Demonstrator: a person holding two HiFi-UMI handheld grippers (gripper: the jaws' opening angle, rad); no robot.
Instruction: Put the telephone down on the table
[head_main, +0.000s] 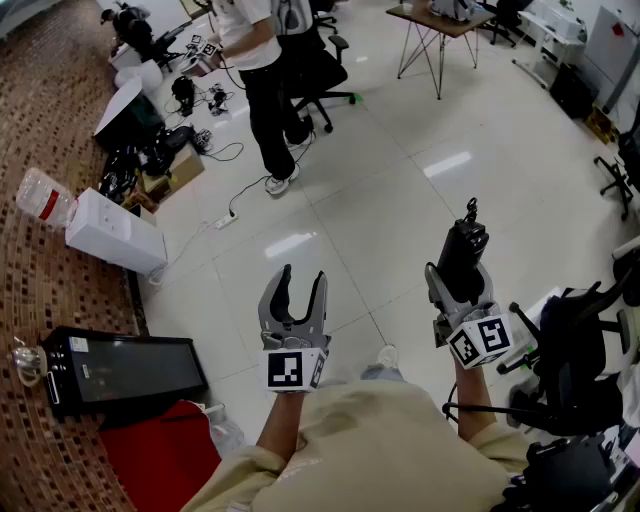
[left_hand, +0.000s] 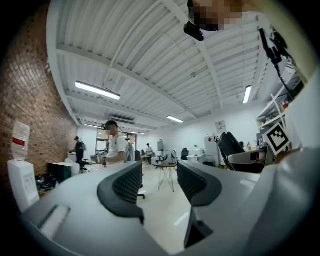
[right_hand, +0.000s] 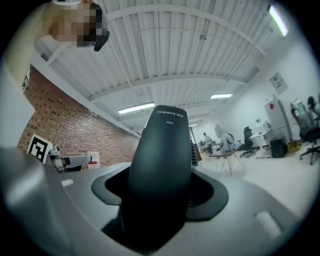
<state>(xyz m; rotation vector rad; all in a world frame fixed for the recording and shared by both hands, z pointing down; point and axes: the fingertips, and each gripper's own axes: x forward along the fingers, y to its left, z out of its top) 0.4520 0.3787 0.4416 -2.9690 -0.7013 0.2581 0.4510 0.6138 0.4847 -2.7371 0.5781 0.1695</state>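
A black cordless telephone (head_main: 460, 252) with a short antenna stands up between the jaws of my right gripper (head_main: 458, 272), which is shut on it. In the right gripper view the telephone (right_hand: 162, 165) fills the middle, clamped by both pads. My left gripper (head_main: 297, 292) hangs level at the lower middle of the head view, open, with nothing between its fingers (left_hand: 129, 187). Both grippers are held over the white tiled floor, pointing slightly upward. A small table (head_main: 440, 22) stands far off at the top of the head view.
A person (head_main: 262, 70) stands at the upper left near cables and gear on the floor. A white water dispenser (head_main: 108, 230) and a black box (head_main: 125, 368) sit along the brick wall at left. Black office chairs (head_main: 580, 370) crowd the right edge.
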